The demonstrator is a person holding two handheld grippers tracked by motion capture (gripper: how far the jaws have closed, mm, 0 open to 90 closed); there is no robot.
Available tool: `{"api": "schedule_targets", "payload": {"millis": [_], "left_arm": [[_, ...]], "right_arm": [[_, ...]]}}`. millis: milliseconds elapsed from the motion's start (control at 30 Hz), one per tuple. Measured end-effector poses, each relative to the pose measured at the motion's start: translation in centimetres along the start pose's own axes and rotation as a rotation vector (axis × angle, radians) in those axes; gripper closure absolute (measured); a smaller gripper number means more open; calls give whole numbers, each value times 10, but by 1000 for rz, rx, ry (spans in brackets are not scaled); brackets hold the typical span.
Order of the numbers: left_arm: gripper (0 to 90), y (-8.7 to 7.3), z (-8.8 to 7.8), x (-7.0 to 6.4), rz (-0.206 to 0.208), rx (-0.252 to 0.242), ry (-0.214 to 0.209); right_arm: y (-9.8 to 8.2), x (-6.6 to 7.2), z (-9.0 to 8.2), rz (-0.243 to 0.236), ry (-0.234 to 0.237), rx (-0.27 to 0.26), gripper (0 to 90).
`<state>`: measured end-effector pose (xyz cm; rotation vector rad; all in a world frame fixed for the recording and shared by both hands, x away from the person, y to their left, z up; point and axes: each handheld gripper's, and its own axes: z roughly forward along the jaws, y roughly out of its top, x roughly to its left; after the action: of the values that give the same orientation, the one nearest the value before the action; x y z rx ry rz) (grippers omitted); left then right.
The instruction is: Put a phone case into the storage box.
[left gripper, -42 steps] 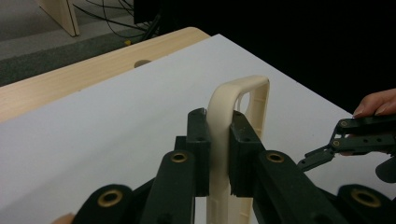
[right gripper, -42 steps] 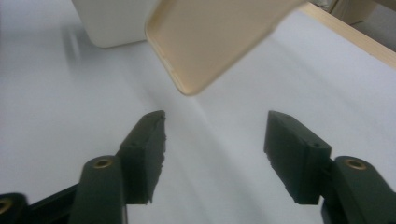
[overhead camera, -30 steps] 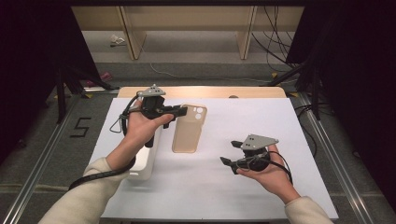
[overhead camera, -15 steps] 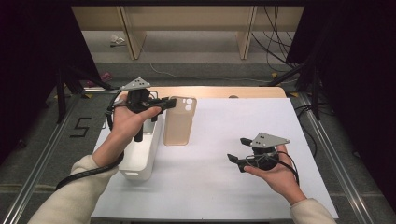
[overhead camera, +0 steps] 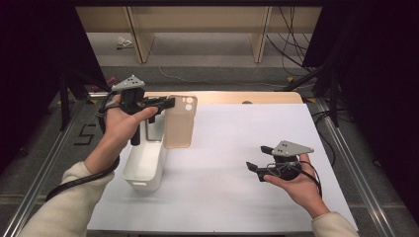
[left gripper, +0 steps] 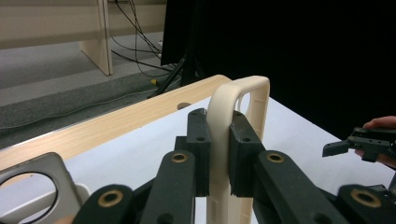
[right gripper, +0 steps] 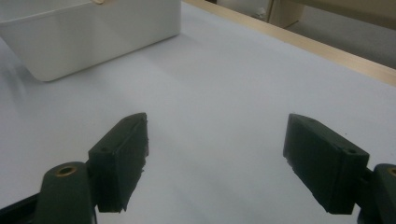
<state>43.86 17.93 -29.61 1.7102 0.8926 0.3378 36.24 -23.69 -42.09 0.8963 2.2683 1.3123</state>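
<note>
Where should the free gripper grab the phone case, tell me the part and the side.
Take the phone case by its lower long edge, coming from the right with the open right gripper. The left gripper already clamps one thin side wall near the camera cutout, leaving the hanging lower end free.

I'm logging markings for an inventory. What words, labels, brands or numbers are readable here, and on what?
"5": a dark mark on the grey floor left of the table, if it is a numeral.
Phone case, white bin, both grippers: no readable text.
</note>
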Motion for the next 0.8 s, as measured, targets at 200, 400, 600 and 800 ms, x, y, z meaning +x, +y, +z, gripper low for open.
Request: {"api": "schedule_targets", "payload": {"millis": [200, 400, 600, 800], "left_arm": [[809, 2, -7, 8, -7, -18, 2], [809, 4, -15, 15, -9, -27, 15], [810, 5, -20, 22, -12, -31, 21], [809, 5, -24, 31, -13, -33, 25]], "right_arm": [[-1, -2, -2, 11, -5, -5, 232], [-2, -3, -3, 21, -7, -8, 232], [-2, -3, -3, 27, -9, -9, 232], [-2, -4, -4, 33, -10, -12, 233]]}}
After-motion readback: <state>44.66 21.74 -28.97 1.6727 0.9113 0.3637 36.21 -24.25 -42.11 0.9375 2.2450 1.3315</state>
